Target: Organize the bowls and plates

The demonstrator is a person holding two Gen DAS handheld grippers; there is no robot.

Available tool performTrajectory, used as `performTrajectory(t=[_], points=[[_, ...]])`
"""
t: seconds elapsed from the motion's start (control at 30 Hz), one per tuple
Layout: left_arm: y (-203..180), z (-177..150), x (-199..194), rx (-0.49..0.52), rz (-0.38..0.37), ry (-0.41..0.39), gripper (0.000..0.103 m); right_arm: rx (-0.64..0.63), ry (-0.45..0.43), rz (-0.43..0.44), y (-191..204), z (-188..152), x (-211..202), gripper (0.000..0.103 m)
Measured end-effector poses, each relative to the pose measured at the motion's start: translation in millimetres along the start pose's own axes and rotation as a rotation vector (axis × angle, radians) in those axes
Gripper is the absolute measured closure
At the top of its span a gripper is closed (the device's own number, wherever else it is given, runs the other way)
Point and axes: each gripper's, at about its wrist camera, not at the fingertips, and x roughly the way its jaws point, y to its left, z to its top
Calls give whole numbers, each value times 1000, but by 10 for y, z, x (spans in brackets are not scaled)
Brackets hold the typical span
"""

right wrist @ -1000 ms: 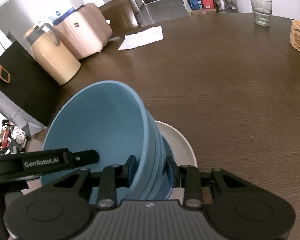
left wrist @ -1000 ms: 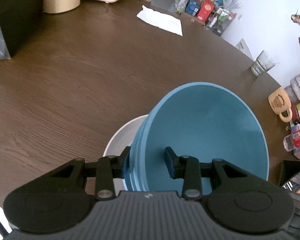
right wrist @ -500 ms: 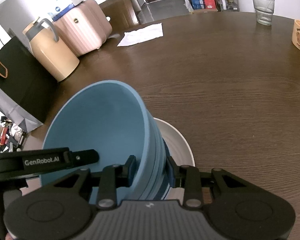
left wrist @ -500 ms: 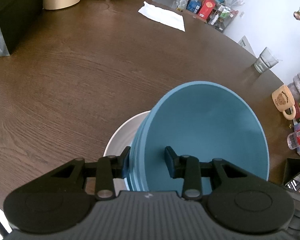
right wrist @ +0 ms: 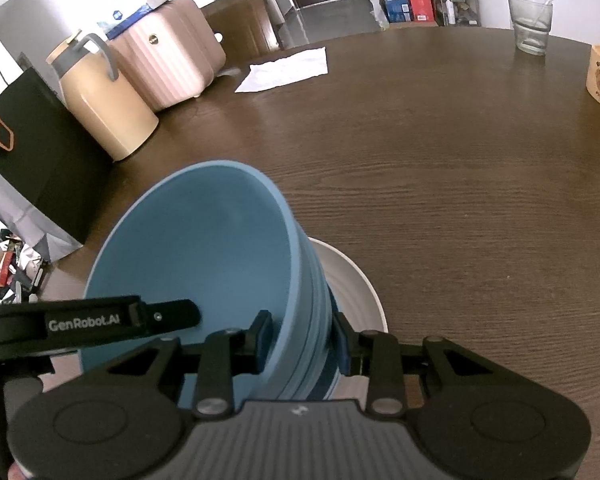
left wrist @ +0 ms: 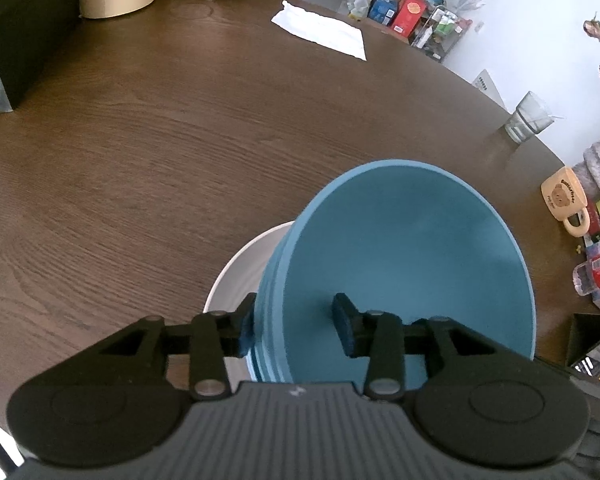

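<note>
Bowls (left wrist: 412, 256): blue, nested stack, lower centre of both views, on or just over white plate (left wrist: 240, 276) on table (left wrist: 140, 160); underside hidden, so contact not confirmable. Left gripper (left wrist: 294, 326): straddling one wall of the stack, jaws just opening, outer pad close against the wall, inner pad clear of it with a visible gap; loose, not gripping. Right gripper (right wrist: 302, 338): clamped across the opposite wall, both pads pressed on, several rims thick between them. Likely step: setting the stack down and letting go, left side first. Risks, as judged: with only one side pinched, whole weight on a single rim grip, so possible tilt toward the freed side, or slip between pads if not yet fully seated on the plate. Pinch across several nested rims: possible lift of upper bowls off the lowest on any upward pull, or a jammed nest. Left inner pad down inside the top bowl: possible snag on the rim during withdrawal, dragging the stack and skating the plate across smooth wood. Glass (left wrist: 530, 118) and mug (left wrist: 566, 204) well apart at right edge of left view, no likely collision there.
</note>
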Motion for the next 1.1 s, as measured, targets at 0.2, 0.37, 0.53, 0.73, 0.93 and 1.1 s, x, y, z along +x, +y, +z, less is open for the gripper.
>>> performTrajectory(t=[0.2,0.37,0.53,0.73,0.93,1.1], points=[[12,-8,-119,16,-35,-35,42,-16,-45,14,-15,2,-110,51],[27,-51,-323,37,-31,-109,20,-29,-117,26,-55,-10,-301,29],[93,-154,-526,46,-17,-204,5,-74,-223,14,-96,-113,-487,14],[192,-413,-785,79,-30,-362,0,-138,-342,-11,-99,-335,-687,0],[269,-788,-1049,130,-6,-534,0,-207,-471,-19,2,-681,-922,0],[336,-1130,-1193,160,52,-645,0,-262,-529,-49,113,-1044,-1044,0]])
